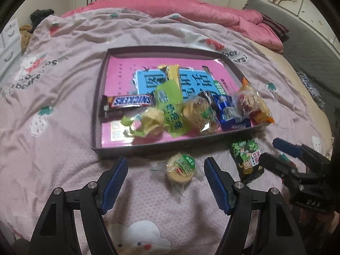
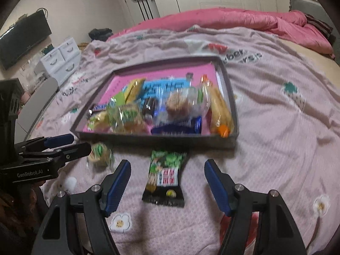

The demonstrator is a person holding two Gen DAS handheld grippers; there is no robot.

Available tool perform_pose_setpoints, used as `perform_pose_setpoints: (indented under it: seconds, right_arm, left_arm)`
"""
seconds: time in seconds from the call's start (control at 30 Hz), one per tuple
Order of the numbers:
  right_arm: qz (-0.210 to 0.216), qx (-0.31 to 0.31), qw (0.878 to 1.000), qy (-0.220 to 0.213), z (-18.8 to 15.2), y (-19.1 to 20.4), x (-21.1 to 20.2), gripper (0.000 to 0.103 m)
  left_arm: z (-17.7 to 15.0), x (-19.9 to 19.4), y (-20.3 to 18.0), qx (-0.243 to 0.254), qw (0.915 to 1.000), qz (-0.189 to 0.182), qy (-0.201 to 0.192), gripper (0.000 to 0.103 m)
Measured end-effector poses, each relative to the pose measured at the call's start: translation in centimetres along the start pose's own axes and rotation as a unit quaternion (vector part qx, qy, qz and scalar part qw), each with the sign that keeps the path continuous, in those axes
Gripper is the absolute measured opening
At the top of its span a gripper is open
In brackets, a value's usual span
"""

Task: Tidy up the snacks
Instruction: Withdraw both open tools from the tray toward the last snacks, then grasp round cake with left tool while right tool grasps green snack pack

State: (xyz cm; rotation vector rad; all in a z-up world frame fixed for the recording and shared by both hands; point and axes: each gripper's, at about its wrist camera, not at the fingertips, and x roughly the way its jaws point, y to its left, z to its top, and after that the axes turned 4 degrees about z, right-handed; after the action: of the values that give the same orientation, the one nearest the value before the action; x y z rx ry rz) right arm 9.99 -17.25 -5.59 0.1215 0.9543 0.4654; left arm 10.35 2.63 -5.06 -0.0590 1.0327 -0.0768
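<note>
A dark shallow tray on the bed holds several snacks: a Snickers bar, green and yellow wrapped pastries, a blue packet and an orange-tipped bag. A round wrapped pastry lies on the sheet in front of the tray, between the fingers of my open left gripper. A green-and-black pea packet lies beside it, between the fingers of my open right gripper. Both grippers are empty.
The bed is covered by a pink printed sheet with a pink duvet bunched at the far side. White drawers and a wall TV stand at the left. The right gripper shows in the left wrist view.
</note>
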Motion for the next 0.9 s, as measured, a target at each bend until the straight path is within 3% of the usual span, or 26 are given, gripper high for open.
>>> perform_pose_setpoints:
  seconds: [0.37, 0.57, 0.6, 0.67, 0.73, 0.9]
  right_arm:
    - [-0.027, -0.014, 0.999, 0.031, -0.9, 0.2, 3.1, 0.07]
    - [-0.034, -0.035, 0.998, 0.036, -1.2, 0.5, 4.3, 0.055]
    - [-0.034, -0.037, 0.998, 0.036, -1.1, 0.5, 4.3, 0.046]
    - [-0.031, -0.042, 0.998, 0.039, -1.0, 0.6, 4.4, 0.038]
    - [-0.03, -0.048, 0.998, 0.04, -1.1, 0.8, 4.3, 0.036]
    - [-0.01, -0.034, 0.999, 0.041, -0.9, 0.3, 3.4, 0.033]
  left_arm:
    - [-0.5, 2.6, -1.3, 0.022, 0.9996, 0.004, 0.019, 0.076]
    - [-0.7, 4.1, -2.7, 0.042, 0.9984, 0.027, 0.025, 0.075]
    - [-0.7, 4.3, -3.0, 0.046, 0.9981, 0.032, 0.025, 0.075]
    - [-0.7, 4.4, -3.3, 0.053, 0.9978, 0.035, 0.021, 0.075]
    - [-0.7, 4.3, -3.4, 0.055, 0.9976, 0.037, 0.018, 0.074]
    - [-0.6, 4.5, -3.4, 0.053, 0.9976, 0.042, 0.017, 0.06]
